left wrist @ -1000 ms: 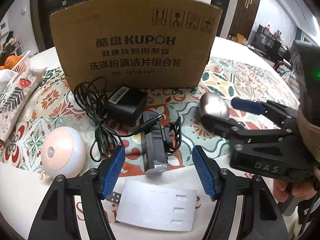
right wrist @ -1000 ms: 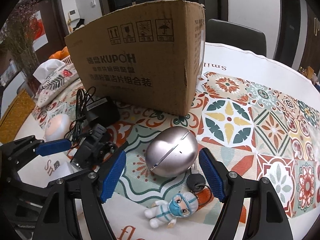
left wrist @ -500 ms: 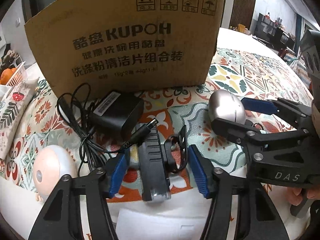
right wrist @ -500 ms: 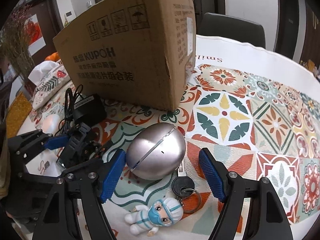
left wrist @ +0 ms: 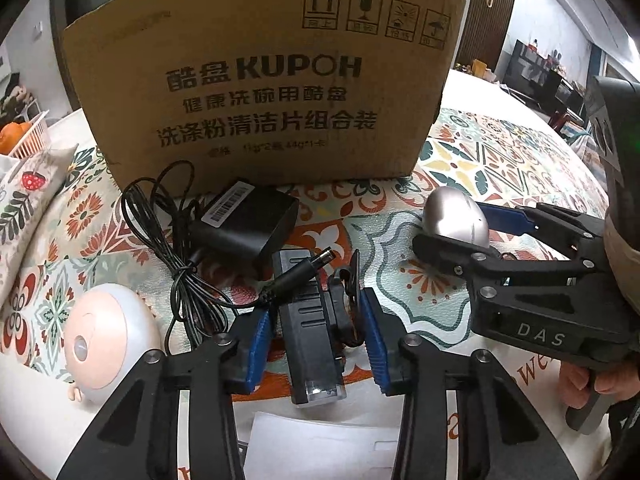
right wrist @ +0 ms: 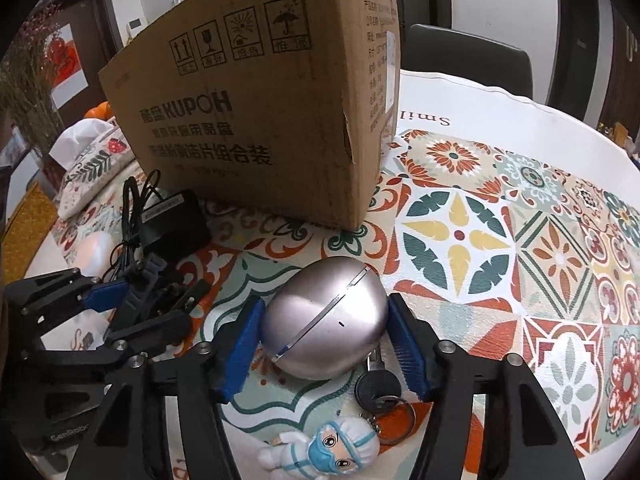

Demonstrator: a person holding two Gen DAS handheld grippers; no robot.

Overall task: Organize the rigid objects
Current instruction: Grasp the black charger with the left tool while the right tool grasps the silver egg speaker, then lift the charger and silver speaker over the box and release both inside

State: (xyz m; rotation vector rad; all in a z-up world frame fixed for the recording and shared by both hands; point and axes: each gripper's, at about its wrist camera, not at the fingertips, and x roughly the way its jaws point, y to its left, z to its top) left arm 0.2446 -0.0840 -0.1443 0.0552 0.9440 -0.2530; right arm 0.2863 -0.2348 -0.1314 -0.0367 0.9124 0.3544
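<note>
A black oblong device with a strap [left wrist: 308, 320] lies on the patterned tablecloth, and my left gripper [left wrist: 316, 340] is shut on it, blue pads against both its sides. A barrel plug rests across the device's far end. To its right a silver egg-shaped case [right wrist: 324, 332] sits between the blue pads of my right gripper [right wrist: 324, 340]. Those jaws are closing and the pads touch both flanks of the egg. The left wrist view also shows the egg [left wrist: 456, 216]. A tall cardboard box [left wrist: 260, 80] stands just behind both.
A black power adapter [left wrist: 248, 224] with coiled cable lies before the box. A pink-and-white round gadget [left wrist: 108, 344] sits at the left, a white card [left wrist: 320, 448] near the edge. A key [right wrist: 378, 390] and a small doll keyring [right wrist: 320, 452] lie beside the egg.
My left jaws came forward over the black device and closed on it. The right jaws drew in from wide apart until their pads met the silver egg.
</note>
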